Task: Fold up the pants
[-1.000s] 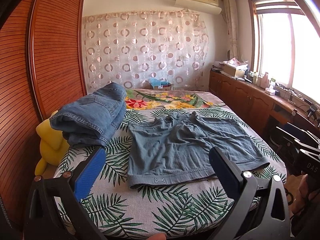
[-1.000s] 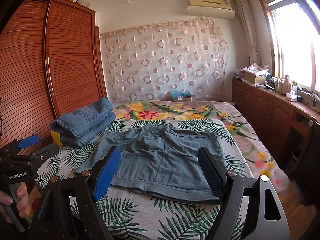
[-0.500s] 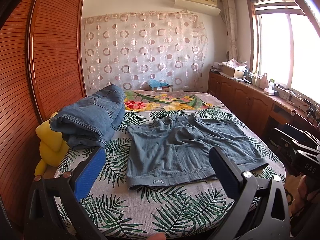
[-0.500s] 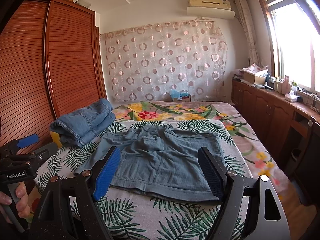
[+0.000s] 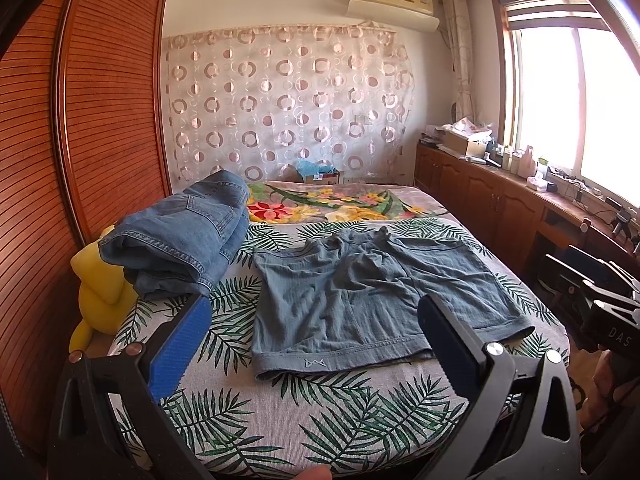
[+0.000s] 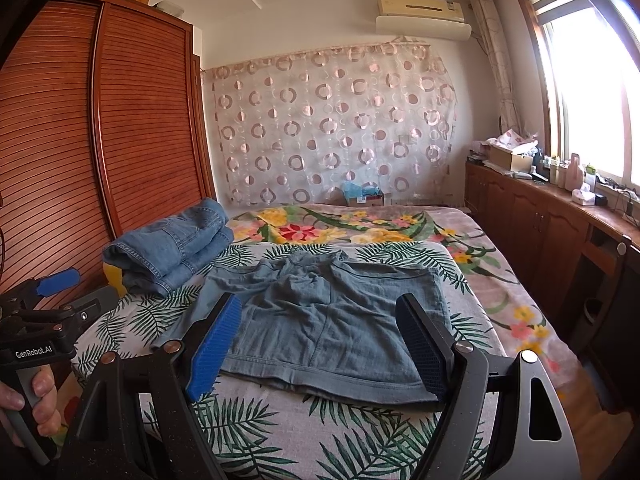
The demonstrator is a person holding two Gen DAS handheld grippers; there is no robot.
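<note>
Both my left gripper [image 5: 312,344] and right gripper [image 6: 320,344] hang released over the bed's [image 5: 280,420] near edge, the shorts [image 5: 360,300] spread flat.

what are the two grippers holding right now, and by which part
Nothing. The left gripper and the right gripper are both open, short of the shorts, which lie flat on the bed untouched.
</note>
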